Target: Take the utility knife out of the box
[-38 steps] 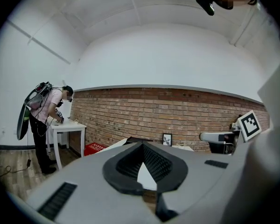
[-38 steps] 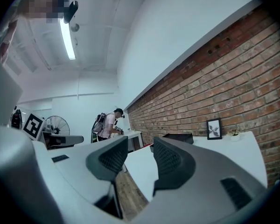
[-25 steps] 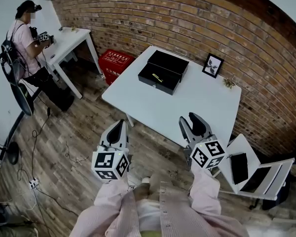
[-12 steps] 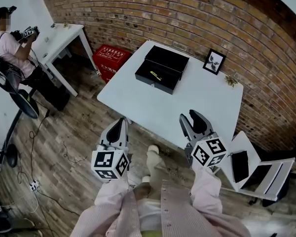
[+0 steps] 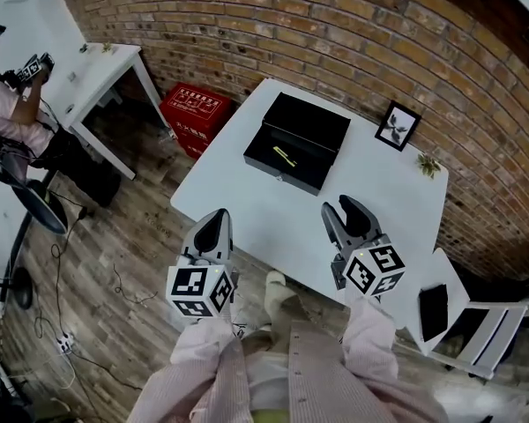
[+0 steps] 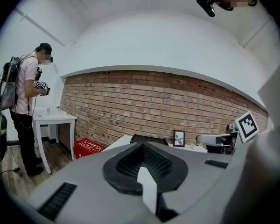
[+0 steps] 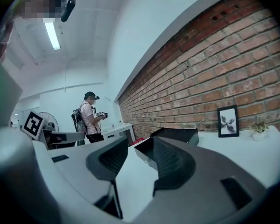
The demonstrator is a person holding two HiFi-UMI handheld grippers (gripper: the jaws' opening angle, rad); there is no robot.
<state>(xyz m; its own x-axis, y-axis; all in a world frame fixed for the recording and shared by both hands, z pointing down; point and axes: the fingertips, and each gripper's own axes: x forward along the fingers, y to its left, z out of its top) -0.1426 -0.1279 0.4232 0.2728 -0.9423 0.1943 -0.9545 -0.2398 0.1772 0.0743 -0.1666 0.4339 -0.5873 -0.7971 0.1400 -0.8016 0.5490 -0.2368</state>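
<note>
Left gripper (image 5: pixel 216 224): jaws closed tip to tip, nothing between them; it hangs over the near left edge of the white table (image 5: pixel 247 208), pointing far.

Utility knife (image 5: pixel 285 156): small yellow item on the floor of the open black box (image 5: pixel 279 172), which sits toward the far left of the table with its lid raised on the far side. The knife's long axis runs from far left to near right, roughly parallel to the box's long front wall.

Right gripper (image 5: pixel 345 220): jaws well apart, holding nothing; its own view shows only bare tabletop and the box beyond the gap. It is over the table's near edge, pointing far.

Key relation: the knife lies far of both grippers and between them from left to right, well apart from each. Neither of the 2 is clearly nearer. The right one, already open, looks the readier for the pick, and its jaws would need to close across the knife's narrow width, not along its length.

Other items: picture frame (image 5: pixel 398 127) and small plant (image 5: pixel 428 163) at the table's far right, clear of the reach.
</note>
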